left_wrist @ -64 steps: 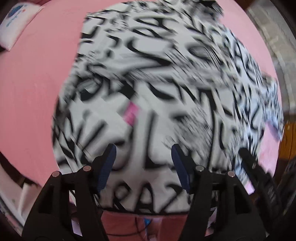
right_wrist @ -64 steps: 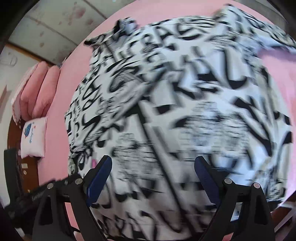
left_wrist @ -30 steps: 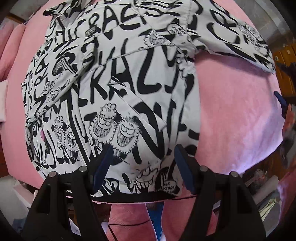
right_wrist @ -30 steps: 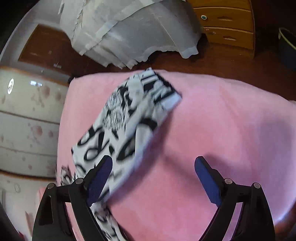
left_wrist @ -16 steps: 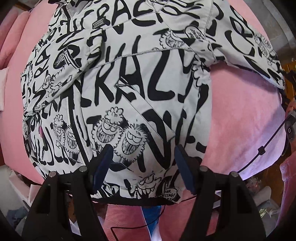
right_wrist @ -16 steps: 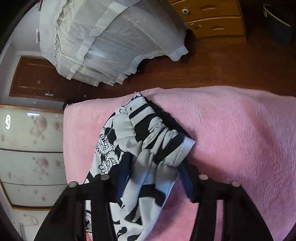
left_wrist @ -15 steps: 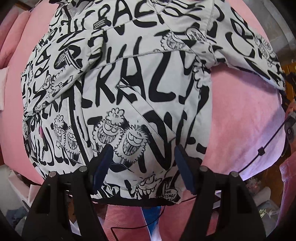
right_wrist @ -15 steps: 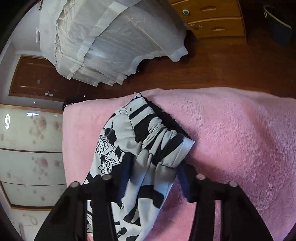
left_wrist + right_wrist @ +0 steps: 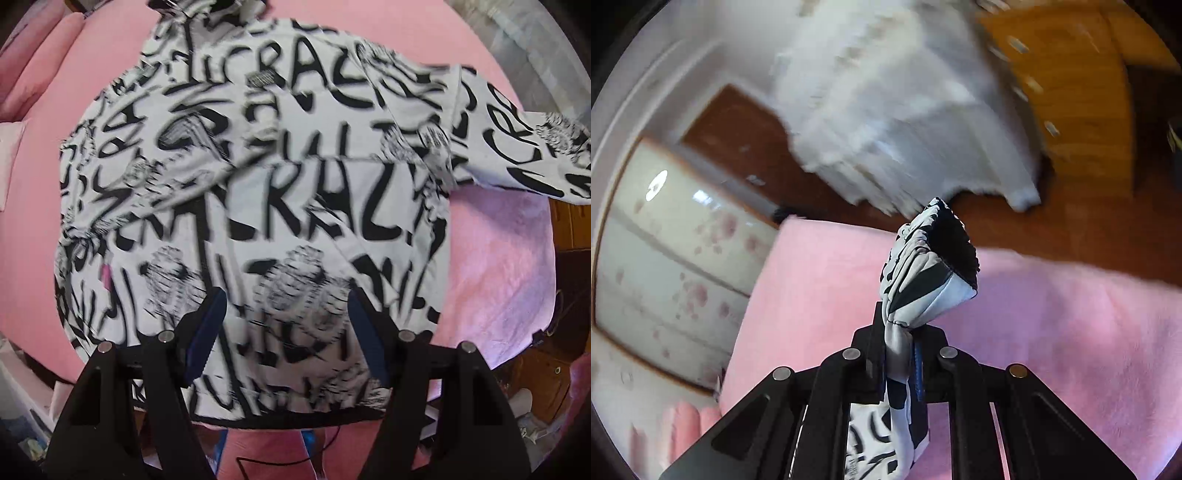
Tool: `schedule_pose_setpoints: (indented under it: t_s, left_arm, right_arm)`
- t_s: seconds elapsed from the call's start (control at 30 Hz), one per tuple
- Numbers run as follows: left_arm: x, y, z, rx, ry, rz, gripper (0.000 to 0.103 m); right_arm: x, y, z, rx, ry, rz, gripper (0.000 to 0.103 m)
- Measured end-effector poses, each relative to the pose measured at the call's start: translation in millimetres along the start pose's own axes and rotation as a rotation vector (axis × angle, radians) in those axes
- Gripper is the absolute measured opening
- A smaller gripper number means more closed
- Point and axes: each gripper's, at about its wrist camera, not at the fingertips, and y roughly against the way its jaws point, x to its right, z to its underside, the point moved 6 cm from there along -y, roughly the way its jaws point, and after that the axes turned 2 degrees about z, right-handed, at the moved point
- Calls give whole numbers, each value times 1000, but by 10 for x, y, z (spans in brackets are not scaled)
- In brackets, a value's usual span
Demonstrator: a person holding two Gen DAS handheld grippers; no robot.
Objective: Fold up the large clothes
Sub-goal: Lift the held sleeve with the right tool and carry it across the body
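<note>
**Inspector:** State the step in hand, left to right.

**Operator:** My left gripper (image 9: 284, 325) is released, its fingers (image 9: 205, 325) spread and hovering over the lower hem of the printed jacket (image 9: 258, 177). The jacket lies flat on the pink bed (image 9: 33, 229), filling the centre of the left wrist frame, one sleeve (image 9: 524, 155) running off to the upper right. My right gripper (image 9: 899, 363) is clenched on the sleeve cuff (image 9: 931, 266), which stands bunched above the fingers at mid-frame and off the bed. I judge this to be the first fold: sleeve in across the body.

**Inspector:** What does the next move call for?

**Operator:** In my judgement, carrying the cuff across to the chest and laying it flat, with my left fingers pressing the hem so the body does not drag along.

**Inspector:** Edges and room?

**Operator:** At the left, pink bed shows bare beside the jacket, with pink pillows (image 9: 40, 70) in the upper left corner. The hem lies near the bed's near edge at the bottom of the frame; a pull toward me could slide it off. At the right, open bed lies under the sleeve before the edge drops to wooden drawers (image 9: 1082, 103) and floor. The left view is blurred, so finer creases I cannot report.
</note>
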Motion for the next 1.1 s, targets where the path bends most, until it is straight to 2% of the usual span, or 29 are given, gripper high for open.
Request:
schedule_pose_setpoints:
  t_s: [0.13,0.27,0.33,0.47,0.6,0.73,0.8,0.9,1.03,1.07,1.1]
  left_arm:
    - [-481,190,-30,62,16,14,65]
    - [-1024,337,-31,101,54,63,65]
    - [-1274,374,-12,103,69,73,65]
    - [-1681,385,44,84,85,85,65]
    - [-1959,395,72,96,92,105,65]
    - [-2107,350,66,90,97,108,65]
    - [-2202,313,44,79,96,114,65]
    - [-2314,287,-28,88,94,107,65]
    - [-2432,255,-149,101,104,112,65]
    - [-2456,229,-188,102,108,117,65]
    - [-2462,198,-226,100,108,122,65]
  right_arm:
    - [-928,379,197,48,165,-89,11]
    - [-1644,579,608,62,293,-152,11]
    - [-1985,589,904,58,353,-177,11]
    - [-2538,425,1667,-31,401,-203,11]
    - [-2897,134,2527,-103,513,-178,11]
    - [-3012,-416,3503,-232,707,-54,11]
    - [-2978,-628,3873,-273,768,-9,11]
    - [-2761,-919,4323,-367,803,41,11]
    - [-2504,-1100,4668,-456,836,63,15]
    - [-2479,-1086,4713,-466,836,58,24]
    - [-2443,-1103,4720,-485,828,48,41]
